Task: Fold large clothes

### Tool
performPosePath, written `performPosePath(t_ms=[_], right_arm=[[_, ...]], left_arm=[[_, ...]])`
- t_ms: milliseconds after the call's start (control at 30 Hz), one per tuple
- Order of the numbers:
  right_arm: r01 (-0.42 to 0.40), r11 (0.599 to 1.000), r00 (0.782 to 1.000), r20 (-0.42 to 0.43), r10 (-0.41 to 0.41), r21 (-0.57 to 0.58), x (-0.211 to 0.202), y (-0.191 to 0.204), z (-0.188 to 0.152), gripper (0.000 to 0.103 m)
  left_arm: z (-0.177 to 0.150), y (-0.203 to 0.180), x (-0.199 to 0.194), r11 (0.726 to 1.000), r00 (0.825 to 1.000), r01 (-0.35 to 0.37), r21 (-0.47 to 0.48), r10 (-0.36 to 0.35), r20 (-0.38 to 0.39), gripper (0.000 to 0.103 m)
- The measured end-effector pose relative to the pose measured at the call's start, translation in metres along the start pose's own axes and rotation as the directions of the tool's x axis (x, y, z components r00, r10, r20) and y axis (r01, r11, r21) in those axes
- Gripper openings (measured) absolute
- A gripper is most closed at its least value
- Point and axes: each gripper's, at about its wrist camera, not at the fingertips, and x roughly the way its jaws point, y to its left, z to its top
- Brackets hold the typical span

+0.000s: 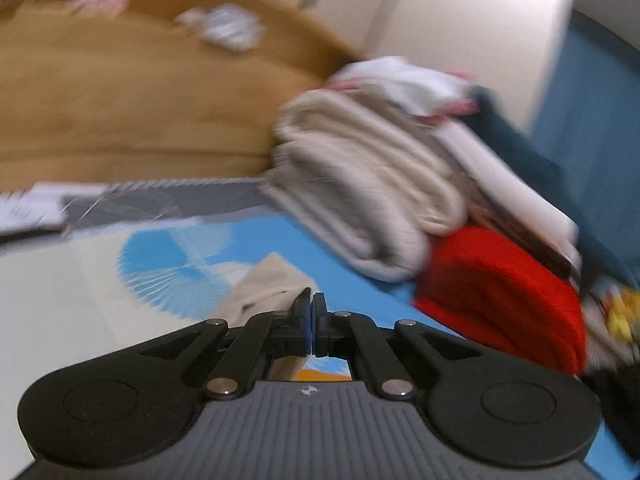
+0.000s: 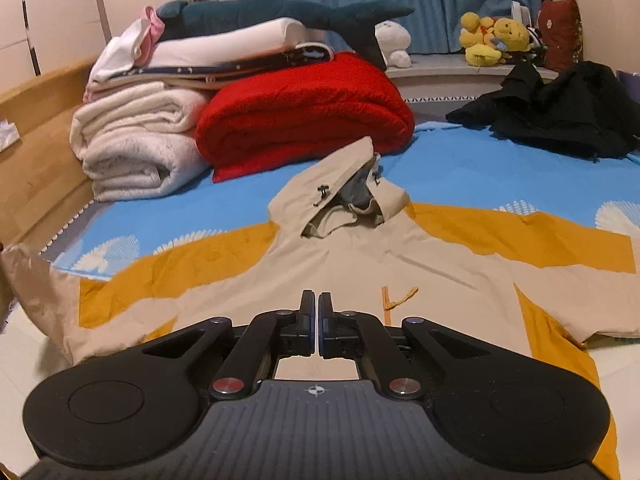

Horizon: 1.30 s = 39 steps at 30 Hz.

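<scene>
Right gripper: jaws together with only a thin slit between them, nothing clamped. You're hovering over the lower middle of the beige jacket, which lies spread flat on the bed. An orange zipper pull sits just beside your right jaw.

Left gripper: jaws together on a fold of beige fabric, which I take to be the jacket's left sleeve. The view is motion-blurred, so the bite depth can't be judged. In the right wrist view that sleeve end stands raised at the far left edge.

Key relation: the jacket's long axis runs straight away from your right jaws, hem nearest and hood farthest. The sleeves go out sideways, left and right. The left hand is the one on the left sleeve, so my guess is that the next move carries it inward across the body toward the zipper line. The right hand is well placed to pin the centre. The right sleeve lies flat, nearer the right hand.

Beyond the hood: a red blanket and white folded blankets, both near the hood. Dark clothes lie far right, well apart. Keep the sweep short of the stack.
</scene>
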Motion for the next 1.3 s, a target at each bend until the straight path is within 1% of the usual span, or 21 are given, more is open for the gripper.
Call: performPosePath(t_ms=[67,200,300,367,400,433,467,533,567,600,633,667,767,833,867,900,1000,1100,1233,1267,1300], right_arm=[[0.007,1.000,1.000,0.009,-0.007,-0.003,-0.006,-0.004,0.000,0.000],[0.042,0.999,0.999,0.005,-0.042,0.028,-0.013,-0.023,-0.004,0.000],[0.073,0.996,0.997,-0.019,-0.072,0.052,-0.013,-0.036,-0.011,0.000],[0.084,0.994,0.996,-0.037,-0.082,0.070,-0.011,-0.043,-0.015,0.000],[0.089,0.993,0.995,-0.042,-0.086,0.079,-0.010,-0.045,-0.017,0.000],[0.093,0.992,0.995,-0.048,-0.090,0.084,-0.008,-0.046,-0.017,0.000],[0.097,0.991,0.994,-0.051,-0.093,0.088,-0.006,-0.047,-0.017,0.000],[0.103,0.990,0.994,-0.056,-0.098,0.098,-0.001,-0.047,-0.018,0.002],[0.102,0.989,0.994,-0.057,-0.097,0.106,0.002,-0.047,-0.017,0.002],[0.101,0.989,0.994,-0.058,-0.095,0.111,0.005,-0.046,-0.018,0.002],[0.103,0.988,0.994,-0.061,-0.096,0.114,0.009,-0.045,-0.018,0.002],[0.103,0.988,0.993,-0.067,-0.096,0.116,0.012,-0.044,-0.018,0.002],[0.091,0.989,0.993,-0.084,-0.081,0.119,0.023,-0.041,-0.021,0.002],[0.078,0.991,0.993,-0.093,-0.068,0.108,0.028,-0.038,-0.024,0.002],[0.070,0.993,0.993,-0.099,-0.061,0.098,0.032,-0.036,-0.026,0.002],[0.064,0.994,0.993,-0.106,-0.055,0.089,0.034,-0.034,-0.028,0.002],[0.047,0.996,0.992,-0.124,-0.038,0.071,0.043,-0.029,-0.033,0.002],[0.018,0.999,0.991,-0.135,-0.011,0.052,0.049,-0.020,-0.035,0.002],[-0.031,0.999,0.991,-0.127,0.033,0.025,0.054,-0.009,-0.033,0.002],[-0.046,0.999,0.991,-0.127,0.048,0.012,0.054,-0.005,-0.033,0.002],[-0.066,0.998,0.990,-0.128,0.065,-0.004,0.055,-0.001,-0.034,0.002]], left_arm=[[-0.023,-0.026,-0.008,0.995,0.999,0.049,0.088,-0.050,0.009,0.000],[-0.064,-0.080,0.003,0.980,0.986,0.151,0.132,-0.140,-0.091,0.000],[-0.087,-0.130,-0.006,0.945,0.963,0.263,0.193,-0.246,-0.109,0.000],[-0.107,-0.163,-0.015,0.900,0.930,0.362,0.244,-0.334,-0.151,0.000],[-0.120,-0.178,-0.018,0.864,0.899,0.431,0.259,-0.387,-0.206,0.000],[-0.134,-0.192,-0.020,0.823,0.854,0.506,0.260,-0.435,-0.286,0.000],[-0.148,-0.204,-0.020,0.783,0.802,0.571,0.245,-0.468,-0.371,0.001],[-0.173,-0.224,-0.021,0.704,0.691,0.677,0.216,-0.507,-0.515,0.016],[-0.182,-0.230,-0.021,0.672,0.652,0.708,0.216,-0.505,-0.566,0.033],[-0.187,-0.231,-0.020,0.657,0.641,0.718,0.230,-0.494,-0.587,0.043],[-0.188,-0.230,-0.019,0.661,0.658,0.706,0.254,-0.480,-0.580,0.044],[-0.185,-0.225,-0.015,0.682,0.678,0.684,0.260,-0.462,-0.572,0.044],[-0.166,-0.198,0.019,0.799,0.710,0.587,0.132,-0.429,-0.559,0.043],[-0.155,-0.179,0.041,0.858,0.733,0.511,0.053,-0.403,-0.548,0.042],[-0.147,-0.175,0.051,0.873,0.741,0.487,0.029,-0.396,-0.542,0.040],[-0.145,-0.169,0.058,0.880,0.735,0.476,-0.007,-0.402,-0.546,0.040],[-0.147,-0.164,0.076,0.888,0.685,0.448,-0.105,-0.416,-0.598,0.040],[-0.161,-0.166,0.092,0.934,0.659,0.351,-0.062,-0.294,-0.692,0.040],[-0.181,-0.167,0.107,0.947,0.606,0.318,-0.035,-0.231,-0.761,0.040],[-0.184,-0.168,0.109,0.947,0.599,0.320,-0.038,-0.233,-0.766,0.037],[-0.185,-0.168,0.109,0.945,0.595,0.326,-0.038,-0.236,-0.768,0.024]])
